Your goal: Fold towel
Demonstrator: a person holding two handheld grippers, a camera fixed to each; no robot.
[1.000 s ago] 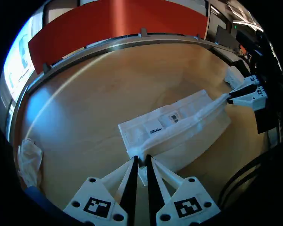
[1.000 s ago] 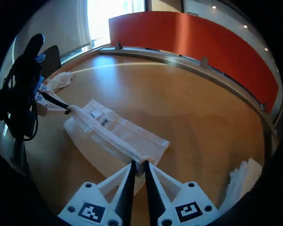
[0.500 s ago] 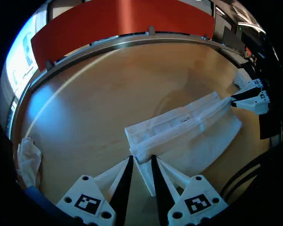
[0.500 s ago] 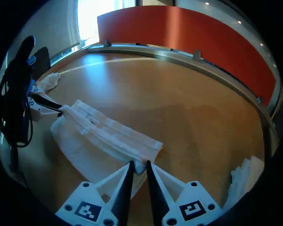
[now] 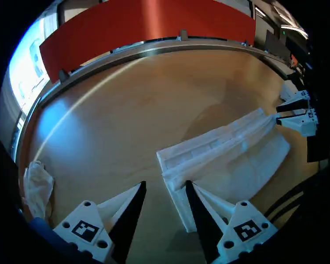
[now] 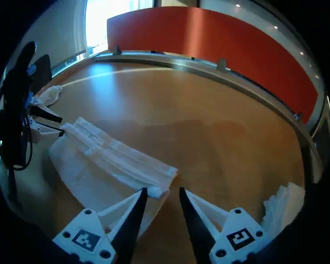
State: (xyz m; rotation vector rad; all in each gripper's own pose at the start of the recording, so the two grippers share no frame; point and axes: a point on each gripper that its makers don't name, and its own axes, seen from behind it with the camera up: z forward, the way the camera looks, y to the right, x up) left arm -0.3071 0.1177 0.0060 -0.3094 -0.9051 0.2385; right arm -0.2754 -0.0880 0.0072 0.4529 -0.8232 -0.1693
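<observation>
Both grippers are standing spread at the two ends of the folded towel.
The left gripper (image 5: pixel 165 184) is sitting with its fingers apart, gripping nothing, and the right gripper (image 6: pixel 163 190) is doing likewise; each is facing one end of the towel (image 5: pixel 226 152), which is lying just ahead of its fingertips. The towel is resting on the wooden table (image 5: pixel 121 110), doubled lengthwise into a long band, with one layer jutting out wider than the other. A finger pulling away low is risking a snag on the loose edge, dragging the fold askew or flipping it open.
</observation>
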